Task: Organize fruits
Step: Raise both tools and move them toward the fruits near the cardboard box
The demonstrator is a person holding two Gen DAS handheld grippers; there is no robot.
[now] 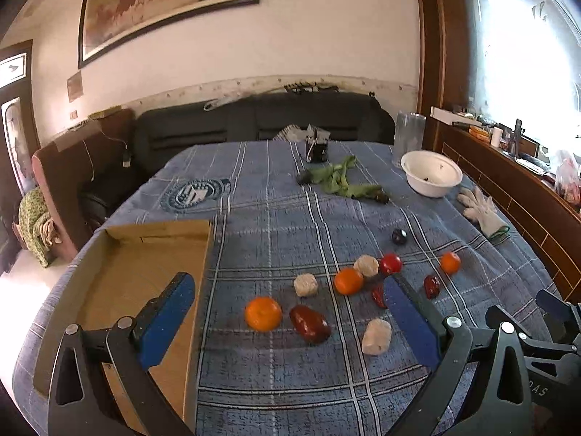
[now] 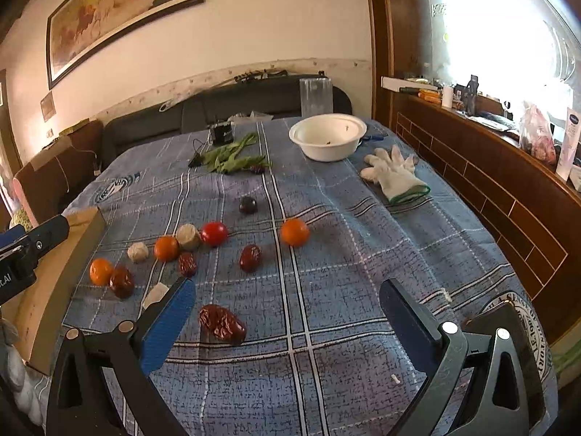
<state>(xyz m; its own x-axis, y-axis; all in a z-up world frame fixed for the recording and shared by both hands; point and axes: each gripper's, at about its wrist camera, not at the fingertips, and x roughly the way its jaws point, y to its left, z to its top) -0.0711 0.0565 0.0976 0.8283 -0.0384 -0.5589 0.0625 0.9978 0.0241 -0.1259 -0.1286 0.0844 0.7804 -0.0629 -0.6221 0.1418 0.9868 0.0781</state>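
The fruits lie scattered on the blue plaid cloth of the worktop (image 2: 326,272), none of them yet in the shallow cardboard box (image 1: 120,283) at the left edge. Nearest the left tool (image 1: 287,319) are an orange (image 1: 263,313) and a dark red date (image 1: 309,324) just beside it, with a pale lumpy piece (image 1: 376,336) a little to the right. Further back sit a second orange (image 1: 348,281), two more pale pieces, a red tomato-like fruit (image 1: 390,263), smaller dates and a third orange (image 1: 450,262); a dark round fruit (image 1: 399,236) lies apart behind them.

Both tools are spread wide and hold nothing. The right tool (image 2: 287,316) hovers over a wrinkled date (image 2: 222,323) that lies close to its left finger.

The step in hand looks like a first pick. For the left tool, the orange is the likely target: centre the jaws on it so the neighbouring date is not nudged, close gently since it may roll, then carry it over the box wall and set it down low. For the right tool, shift left to centre the date between the fingers and grip across its narrow width. The two tools work close together near the box, so take turns to avoid a clash.
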